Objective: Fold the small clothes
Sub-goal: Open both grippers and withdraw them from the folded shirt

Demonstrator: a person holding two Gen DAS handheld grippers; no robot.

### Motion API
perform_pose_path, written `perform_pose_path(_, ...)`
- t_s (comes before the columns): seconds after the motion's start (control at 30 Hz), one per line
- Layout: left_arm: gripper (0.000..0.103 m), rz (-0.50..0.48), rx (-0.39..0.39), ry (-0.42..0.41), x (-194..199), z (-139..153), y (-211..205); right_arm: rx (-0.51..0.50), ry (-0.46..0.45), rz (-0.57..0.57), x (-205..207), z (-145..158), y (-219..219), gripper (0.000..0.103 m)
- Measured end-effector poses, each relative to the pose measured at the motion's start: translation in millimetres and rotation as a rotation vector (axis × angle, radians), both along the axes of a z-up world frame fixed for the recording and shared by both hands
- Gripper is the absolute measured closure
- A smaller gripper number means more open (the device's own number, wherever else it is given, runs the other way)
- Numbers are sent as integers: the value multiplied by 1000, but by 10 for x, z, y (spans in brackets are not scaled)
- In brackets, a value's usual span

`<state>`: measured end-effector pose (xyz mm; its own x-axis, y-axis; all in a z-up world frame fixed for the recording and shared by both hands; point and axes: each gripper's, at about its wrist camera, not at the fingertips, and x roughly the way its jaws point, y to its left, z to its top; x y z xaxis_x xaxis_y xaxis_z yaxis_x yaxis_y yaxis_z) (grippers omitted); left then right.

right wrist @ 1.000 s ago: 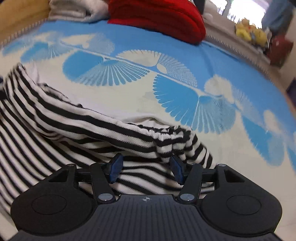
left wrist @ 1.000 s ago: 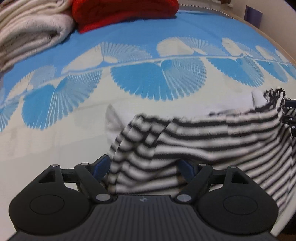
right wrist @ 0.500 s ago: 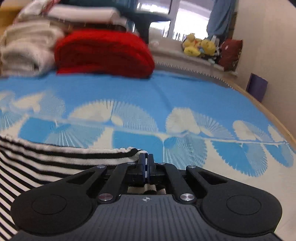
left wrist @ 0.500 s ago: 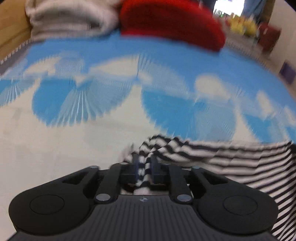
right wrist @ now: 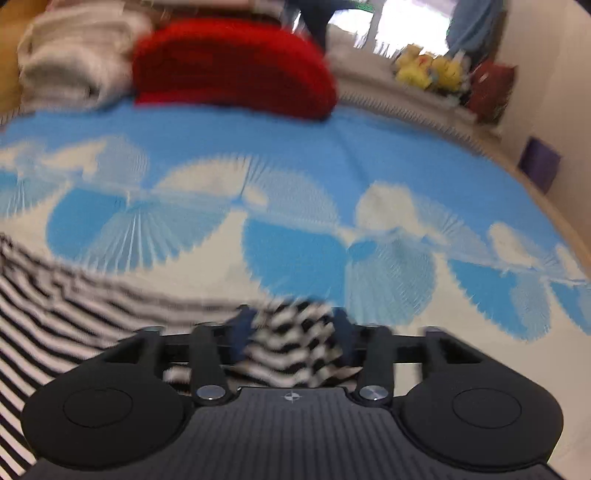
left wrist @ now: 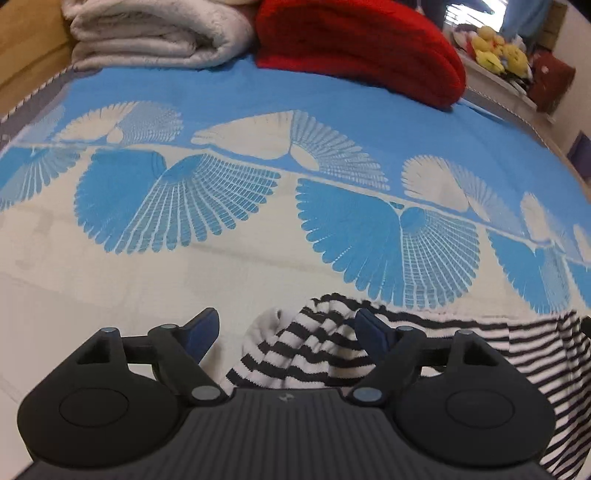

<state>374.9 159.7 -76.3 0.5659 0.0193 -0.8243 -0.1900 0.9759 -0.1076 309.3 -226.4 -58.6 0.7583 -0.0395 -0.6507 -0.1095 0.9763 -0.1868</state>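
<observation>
A small black-and-white striped garment [left wrist: 480,350] lies on the blue-and-cream patterned bedspread [left wrist: 258,240]. In the left wrist view its bunched corner sits between my fingers. My left gripper [left wrist: 284,328] is open, its blue pads apart on either side of the cloth. In the right wrist view, which is blurred, the garment [right wrist: 55,314] spreads to the left, and a bunched corner lies between the fingers of my right gripper [right wrist: 291,325], which is open.
A folded cream blanket [left wrist: 155,33] and a red folded blanket [left wrist: 358,48] lie at the far end of the bed. Yellow plush toys [left wrist: 495,55] sit on a ledge beyond. The bed's right edge curves by a wall [right wrist: 554,110].
Both grippers were open over the garment, shut on its corners half a second ago, and have now opened, leaving the corners on the bedspread.
</observation>
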Motion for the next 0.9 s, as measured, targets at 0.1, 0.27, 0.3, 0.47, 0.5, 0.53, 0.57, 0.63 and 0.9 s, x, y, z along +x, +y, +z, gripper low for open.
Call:
perform_pose_path(0.1,21,24,-6,31,52,-88,30,-7,-37,-54,-25,51,-121,41)
perform_pose_path(0.27,27,55,-23,76,94,-333,88,-78,98,-181,192,-267,-296,43)
perform_pose_path(0.3,26,63,-32,76,94,-367,103,-70,114,-193,234,-320,-331,43)
perform_pose_path(0.47,22,99,-58,55,48,-352,166,-100,124,-214,309,-465,-300,43)
perform_pose_path(0.5,23,97,-62,45,21,-312,162,-111,117,-211,314,-462,-278,43)
perform_pose_path(0.53,23,91,-62,29,-4,-259,153,-112,109,-209,303,-442,-264,43)
perform_pose_path(0.57,23,85,-61,10,-41,-205,146,-103,102,-210,285,-405,-263,43)
perform_pose_path(0.63,23,88,-56,-39,-154,-72,132,-76,89,-217,202,-300,-278,43)
perform_pose_path(0.9,32,95,59,-236,-757,739,96,144,47,-244,-470,441,-643,41)
